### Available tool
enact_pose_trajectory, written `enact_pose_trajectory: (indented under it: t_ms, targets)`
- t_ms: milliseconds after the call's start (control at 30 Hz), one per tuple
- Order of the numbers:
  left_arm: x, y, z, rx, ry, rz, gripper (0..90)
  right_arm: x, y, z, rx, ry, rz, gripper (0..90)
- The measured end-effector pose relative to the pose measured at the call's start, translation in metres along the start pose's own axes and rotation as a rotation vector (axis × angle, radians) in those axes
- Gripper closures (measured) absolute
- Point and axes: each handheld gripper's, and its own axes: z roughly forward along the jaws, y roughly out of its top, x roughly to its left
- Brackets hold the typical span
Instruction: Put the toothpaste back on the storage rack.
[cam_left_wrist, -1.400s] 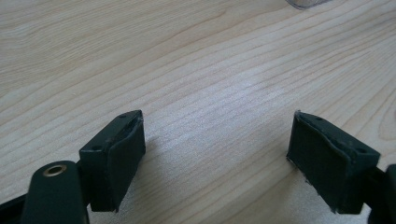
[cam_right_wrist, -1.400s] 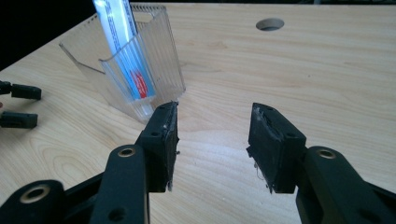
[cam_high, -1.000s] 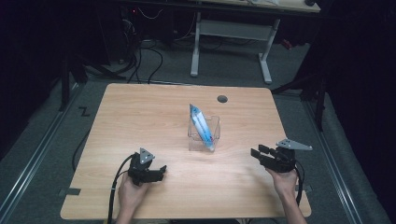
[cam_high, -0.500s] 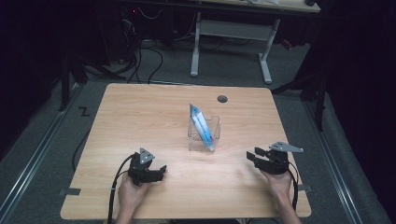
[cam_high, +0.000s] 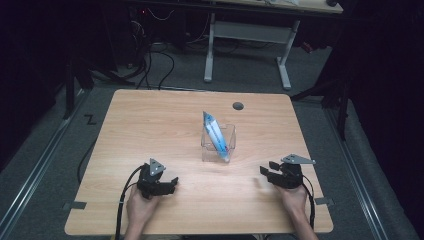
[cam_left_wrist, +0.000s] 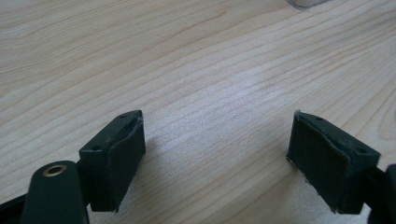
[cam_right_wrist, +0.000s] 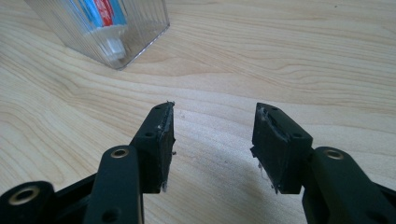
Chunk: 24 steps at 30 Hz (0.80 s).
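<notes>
A: What can't you make out here?

B: Mostly the tube (cam_high: 216, 136). In the high view it stands slanted in the clear box (cam_high: 218, 145) at the middle of the frame, its top leaning toward the upper left. There is blue, white and a bit of red on it, but any lettering is too small and blurred to read. In the right gripper view the box (cam_right_wrist: 135, 32) sits at the upper left, cut off by the top edge, so only the tube's white cap end (cam_right_wrist: 113, 46) and some red and blue print show through the ribbed wall. No word is legible.

A: And the left gripper view?

B: Just a sliver of the box's clear rim (cam_left_wrist: 308, 3) at the top right edge; the rest is cut off.

A: The tools?

B: The left tool (cam_high: 172, 184) lies at the lower left of the high view, low over the wooden surface (cam_high: 150, 120), jaws spread wide with nothing between them. The right tool (cam_high: 264, 173) is at the lower right, jaws about half apart and just having been opening, also holding nothing. Both are well apart from the box, one on either side below it.

A: Anything else unclear?

B: The person's forearms are cut off by the bottom edge, and the room behind the surface is too dark to read.
</notes>
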Motion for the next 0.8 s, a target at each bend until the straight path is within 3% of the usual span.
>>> enact_pose_trajectory:
  t_ms: [367, 633, 800]
  targets:
    - [0.000, 0.000, 0.000, 0.000, 0.000, -0.001, 19.2, 0.002, -0.008, 0.010, 0.025, -0.055, -0.021, 47.3]
    - [0.000, 0.000, 0.000, 0.000, 0.000, -0.001, 19.2, 0.003, -0.012, 0.013, 0.041, -0.072, -0.033, 46.3]
    - [0.000, 0.000, 0.000, 0.000, 0.000, -0.001, 19.2, 0.005, -0.013, 0.012, 0.046, -0.068, -0.017, 43.8]
